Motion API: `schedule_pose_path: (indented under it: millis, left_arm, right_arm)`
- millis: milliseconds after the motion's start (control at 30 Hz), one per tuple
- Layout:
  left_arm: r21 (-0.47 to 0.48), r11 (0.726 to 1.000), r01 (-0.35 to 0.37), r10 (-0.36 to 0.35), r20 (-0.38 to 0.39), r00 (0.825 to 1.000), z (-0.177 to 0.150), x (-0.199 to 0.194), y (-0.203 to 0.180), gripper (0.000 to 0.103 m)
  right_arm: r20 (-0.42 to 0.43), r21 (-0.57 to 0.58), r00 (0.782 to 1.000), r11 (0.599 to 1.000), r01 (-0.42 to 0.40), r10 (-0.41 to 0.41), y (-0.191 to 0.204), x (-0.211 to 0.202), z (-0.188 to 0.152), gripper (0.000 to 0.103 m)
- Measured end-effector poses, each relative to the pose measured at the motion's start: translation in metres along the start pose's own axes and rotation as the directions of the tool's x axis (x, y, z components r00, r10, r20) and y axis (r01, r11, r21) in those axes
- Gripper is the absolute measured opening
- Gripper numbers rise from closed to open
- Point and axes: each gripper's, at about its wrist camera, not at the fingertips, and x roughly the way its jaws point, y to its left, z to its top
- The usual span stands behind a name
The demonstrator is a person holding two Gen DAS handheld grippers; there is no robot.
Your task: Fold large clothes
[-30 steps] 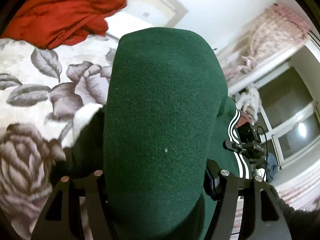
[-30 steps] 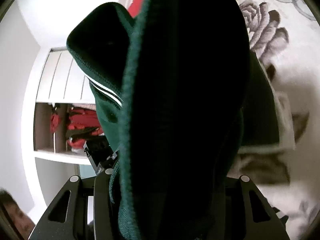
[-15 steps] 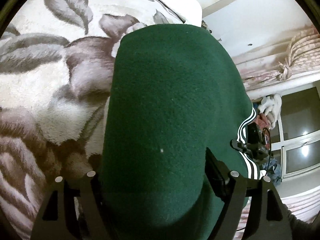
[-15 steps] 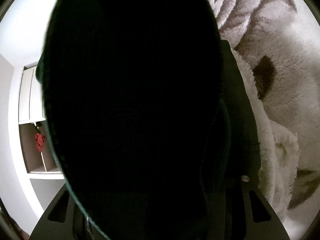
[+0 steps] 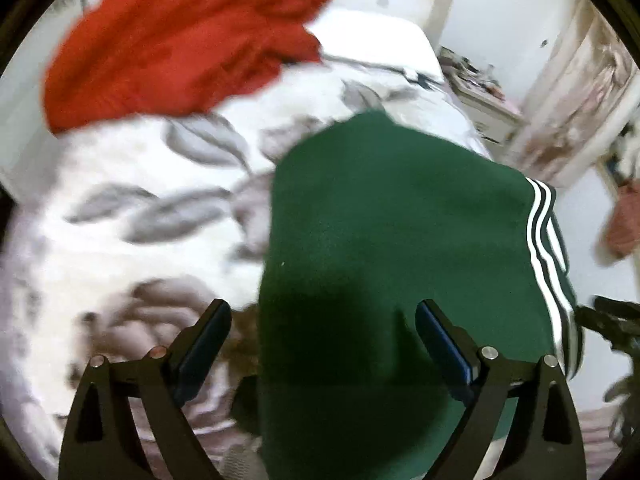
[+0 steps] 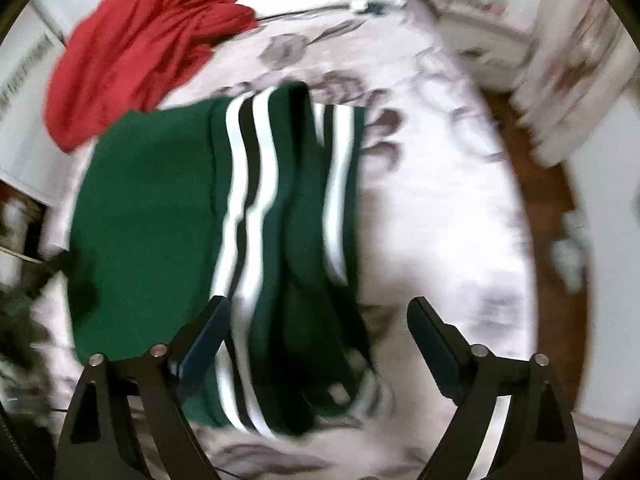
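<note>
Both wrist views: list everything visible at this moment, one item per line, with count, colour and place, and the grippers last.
green garment: one, dark green with white stripes, folded on the blanket in front of both grippers.
red garment: one, red, crumpled at the far end of the bed.
blanket: one, white with grey floral print, covering the bed.
curtain: one, pinkish patterned, far right, blurred.
left gripper: one, black, jaws open above the green garment's near edge.
right gripper: one, black, jaws open over the striped edge.
</note>
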Motion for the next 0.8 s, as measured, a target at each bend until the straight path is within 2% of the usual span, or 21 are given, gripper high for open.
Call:
schedule_pose_path:
  millis: [33,67,167,233,467,800]
  left_arm:
    - [0.004,1.000,-0.025,0.025,0.020,1.000,-0.004,-0.009,-0.004,0.095]
    - [0.004,0.998,-0.070,0.070,0.044,0.997,-0.010,-0.024,-0.011,0.095]
    - [0.006,0.992,-0.126,0.125,0.070,0.990,-0.028,-0.055,-0.030,0.095]
    - [0.004,0.991,-0.132,0.131,0.075,0.988,-0.041,-0.080,-0.040,0.095]
    - [-0.023,0.991,-0.135,0.137,0.127,0.982,-0.076,-0.170,-0.070,0.095]
    - [0.001,0.989,-0.146,0.141,0.262,0.955,-0.130,-0.330,-0.114,0.095]
  right_arm:
    - [0.028,-0.015,0.998,0.999,0.048,-0.048,0.007,-0.012,-0.013,0.092]
    - [0.044,-0.029,0.995,0.996,0.086,-0.085,-0.009,-0.025,-0.040,0.092]
    - [0.064,-0.011,0.991,0.993,0.120,-0.119,-0.001,-0.076,-0.087,0.092]
    - [0.079,0.001,0.988,0.991,0.135,-0.135,-0.013,-0.098,-0.099,0.092]
    - [0.172,0.037,0.971,0.986,0.160,-0.164,-0.018,-0.239,-0.182,0.092]
    - [0.318,0.058,0.933,0.986,0.158,-0.168,-0.017,-0.426,-0.285,0.092]
